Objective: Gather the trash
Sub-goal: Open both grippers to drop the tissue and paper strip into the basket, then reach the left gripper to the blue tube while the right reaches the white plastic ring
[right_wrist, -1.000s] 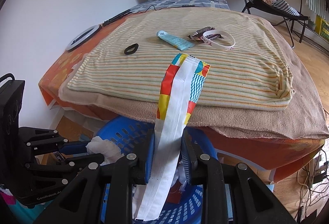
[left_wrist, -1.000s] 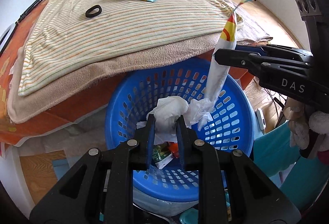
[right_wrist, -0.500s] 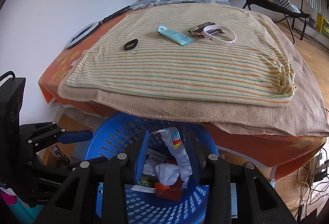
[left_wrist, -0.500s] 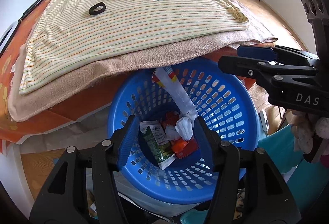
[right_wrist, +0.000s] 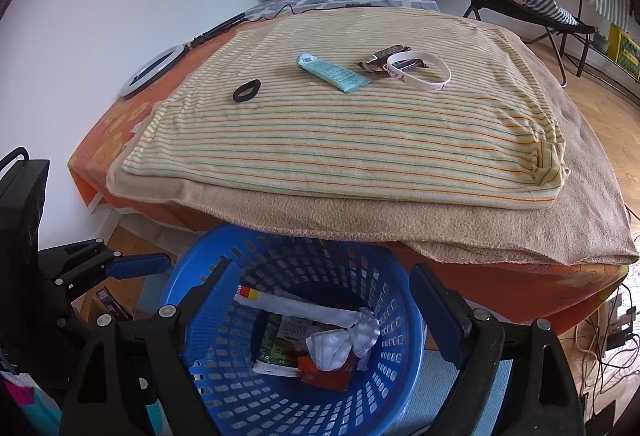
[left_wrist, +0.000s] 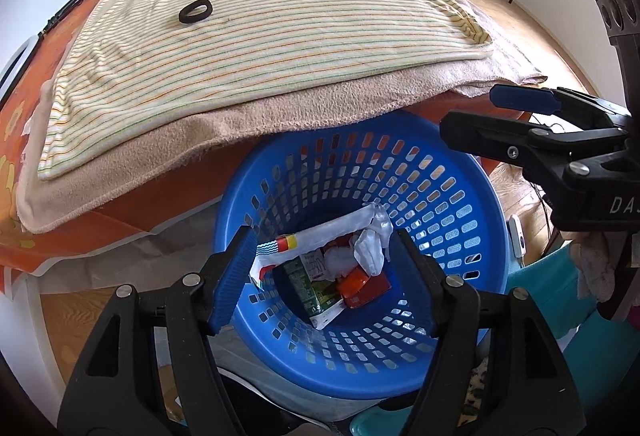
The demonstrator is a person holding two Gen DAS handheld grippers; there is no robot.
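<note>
- Both grippers are held over the blue basket [left_wrist: 472, 195], which stands on the floor just beside the bed [right_wrist: 480, 236], partly under its overhanging edge.
- The left gripper [left_wrist: 324, 276] is seen with its fingers [left_wrist: 234, 276] spread wide and nothing between them; the right gripper [right_wrist: 332, 310] is likewise wide and empty.
- Trash already lies in the basket: a long white wrapper [left_wrist: 320, 240] with coloured ends, crumpled tissue [right_wrist: 332, 346], a green carton [left_wrist: 316, 288] and something red [left_wrist: 364, 288].
- On the striped blanket [right_wrist: 340, 139], well apart from the grippers, a brown candy wrapper [right_wrist: 386, 57] is judged to be the next trash. It lies touching a white wristband [right_wrist: 428, 75] and just beside a teal tube [right_wrist: 332, 73].
- The candy wrapper is judged very light, thin, crinkly and somewhat slippery; it would crush rather than break. A hold is best taken across a twisted end or the free edge on the side away from the wristband, with the fingers closed narrow and low so the film is pinched against the soft blanket.
- A risk is foreseen that the blanket or the wristband is caught in the same pinch.
- The tube is judged soft and light, possibly trash if spent; this cannot be told. It would be best taken across its flat middle.
- A black ring [right_wrist: 247, 90], perhaps a hair tie, lies apart from the rest and is judged limp and elastic; whether it counts as trash cannot be told.
</note>
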